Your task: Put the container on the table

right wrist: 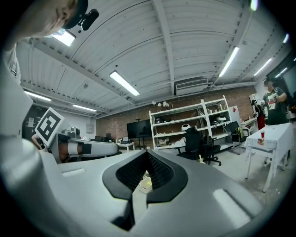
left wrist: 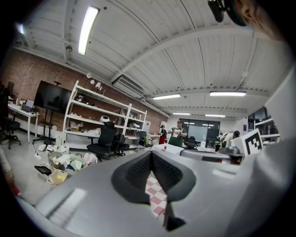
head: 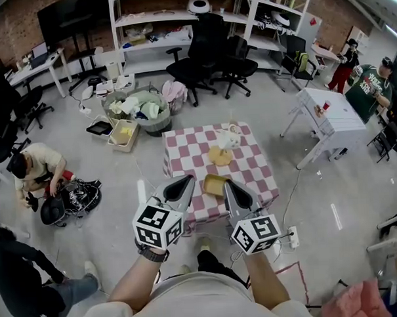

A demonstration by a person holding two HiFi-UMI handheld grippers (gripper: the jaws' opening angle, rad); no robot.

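Container (head: 215,185): we see it lying on the checked worktop (head: 185,155), at the worktop's near edge.
Left hand-held gripper (head: 186,182): jaws closed on nothing, over the worktop's near edge, toward its left.
Right hand-held gripper (head: 227,185): jaws closed too, empty, over the worktop's near edge, about its middle.

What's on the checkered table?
A yellow container at the near edge, a tan flat item mid-table, a white object beyond it. Left gripper and right gripper hide parts of that edge.
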